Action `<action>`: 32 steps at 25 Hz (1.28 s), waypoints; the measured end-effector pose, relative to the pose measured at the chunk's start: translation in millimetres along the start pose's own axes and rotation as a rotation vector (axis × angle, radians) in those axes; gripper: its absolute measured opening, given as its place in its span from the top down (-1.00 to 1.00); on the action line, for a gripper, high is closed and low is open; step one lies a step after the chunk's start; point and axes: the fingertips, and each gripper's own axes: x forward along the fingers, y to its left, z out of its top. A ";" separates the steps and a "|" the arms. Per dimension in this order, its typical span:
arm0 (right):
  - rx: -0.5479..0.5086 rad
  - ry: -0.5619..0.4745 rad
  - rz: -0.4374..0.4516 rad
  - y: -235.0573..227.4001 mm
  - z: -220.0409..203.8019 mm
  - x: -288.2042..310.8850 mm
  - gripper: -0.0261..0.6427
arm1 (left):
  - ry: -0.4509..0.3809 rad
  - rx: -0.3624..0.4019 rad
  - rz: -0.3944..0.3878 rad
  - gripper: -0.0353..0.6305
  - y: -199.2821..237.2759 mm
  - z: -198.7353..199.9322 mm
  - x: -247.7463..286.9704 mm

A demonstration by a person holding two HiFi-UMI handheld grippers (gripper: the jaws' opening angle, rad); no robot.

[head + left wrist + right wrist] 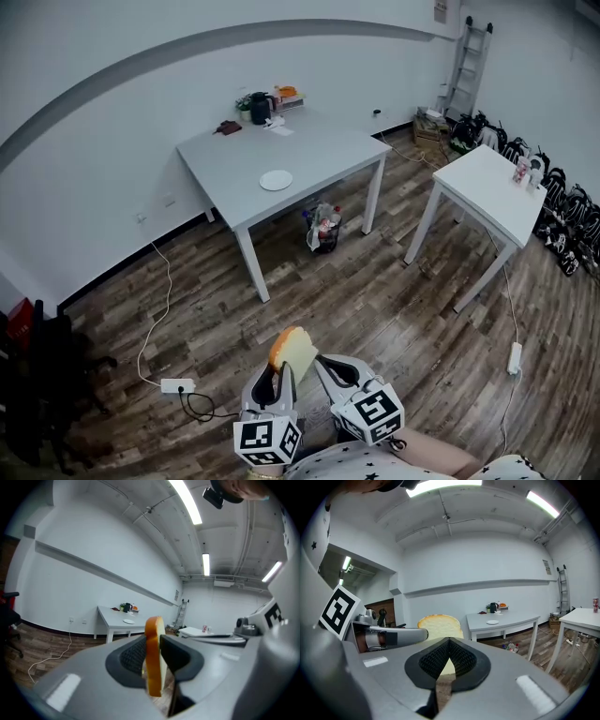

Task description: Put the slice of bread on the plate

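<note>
Golden-crusted slice of bread (295, 349) stands upright, clamped in the left claw (157, 644); right claw (449, 644) beside it closed, empty.

**Head view.** The lower part of the pale, orange-crusted slice of bread (293, 352) is hidden between the jaws of my grey left gripper (286, 377). My white star-printed sleeve (375, 466) is cut off by the bottom edge. The silver stepladder (466, 56) runs past the top edge, the black chair (37, 375) past the left edge, and the row of black bags (562, 216) past the right. The cluster of small objects (267, 103) on the grey rectangular table (309, 145) is too small to identify.

**Right gripper view.** My grey right gripper (449, 641) covers the slice's lower part
</note>
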 end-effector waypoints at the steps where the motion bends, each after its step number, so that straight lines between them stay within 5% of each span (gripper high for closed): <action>1: -0.005 -0.002 0.005 -12.7 6.1 8.9 0.93 | -0.005 -0.006 0.005 0.61 0.8 5.0 14.2; 16: -0.045 -0.007 0.066 -174.7 45.8 101.3 0.93 | -0.047 -0.005 0.057 0.61 -13.7 41.8 194.6; 32: -0.016 0.038 0.073 -244.4 56.0 163.1 0.93 | -0.022 0.000 0.074 0.61 -1.9 57.5 285.5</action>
